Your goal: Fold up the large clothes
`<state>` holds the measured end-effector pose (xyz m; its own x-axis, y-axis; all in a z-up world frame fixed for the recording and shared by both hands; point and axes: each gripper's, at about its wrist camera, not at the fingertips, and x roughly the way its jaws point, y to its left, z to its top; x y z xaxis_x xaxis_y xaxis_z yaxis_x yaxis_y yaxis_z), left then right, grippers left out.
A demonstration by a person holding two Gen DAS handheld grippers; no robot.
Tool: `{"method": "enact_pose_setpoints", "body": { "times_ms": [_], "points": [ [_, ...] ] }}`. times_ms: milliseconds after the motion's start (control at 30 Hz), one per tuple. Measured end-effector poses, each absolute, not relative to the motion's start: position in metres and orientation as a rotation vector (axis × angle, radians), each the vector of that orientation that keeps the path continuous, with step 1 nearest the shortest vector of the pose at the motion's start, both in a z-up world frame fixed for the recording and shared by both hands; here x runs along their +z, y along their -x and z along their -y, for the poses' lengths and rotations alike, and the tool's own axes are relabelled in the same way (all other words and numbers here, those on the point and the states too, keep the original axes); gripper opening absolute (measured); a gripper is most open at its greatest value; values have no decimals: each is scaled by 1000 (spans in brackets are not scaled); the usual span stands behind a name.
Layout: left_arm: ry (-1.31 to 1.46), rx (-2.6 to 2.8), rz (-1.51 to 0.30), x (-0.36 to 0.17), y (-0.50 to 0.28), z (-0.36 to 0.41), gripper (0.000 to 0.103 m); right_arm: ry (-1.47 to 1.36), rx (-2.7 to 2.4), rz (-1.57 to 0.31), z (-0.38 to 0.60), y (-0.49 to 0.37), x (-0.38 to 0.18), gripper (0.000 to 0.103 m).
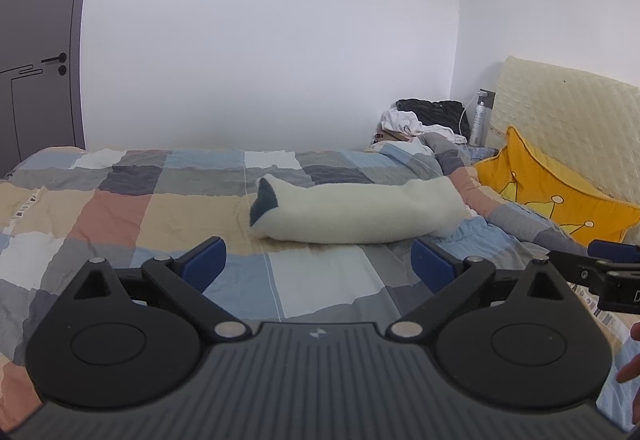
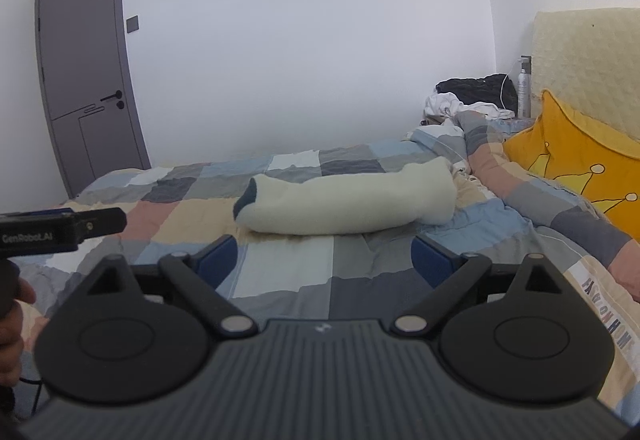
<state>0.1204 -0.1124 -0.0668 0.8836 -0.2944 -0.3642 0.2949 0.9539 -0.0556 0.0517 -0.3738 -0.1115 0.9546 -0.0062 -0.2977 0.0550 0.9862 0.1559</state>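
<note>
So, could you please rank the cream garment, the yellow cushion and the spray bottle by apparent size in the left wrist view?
1. cream garment
2. yellow cushion, partly hidden, so less certain
3. spray bottle, smallest, though farthest away

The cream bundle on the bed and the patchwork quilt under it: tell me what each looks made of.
Cream bundle: looks like fleece or sherpa, a matte, nubby pile with soft rounded edges; a dark navy patch shows at one end. Patchwork quilt: probably printed cotton, flat and matte with fine wrinkles, padded to judge by its puffy folds.
</note>
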Motion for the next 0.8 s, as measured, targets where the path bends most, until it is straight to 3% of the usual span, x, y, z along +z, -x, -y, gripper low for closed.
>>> {"method": "enact_pose_setpoints", "body": {
  "times_ms": [33, 800],
  "points": [
    [2, -305, -379, -66, -120, 112, 101, -162, -34, -304, 373, -52, -112, 103],
    [18, -296, -391, -60, -112, 112, 102, -168, -51, -319, 373, -51, -111, 103]
  ]
}}
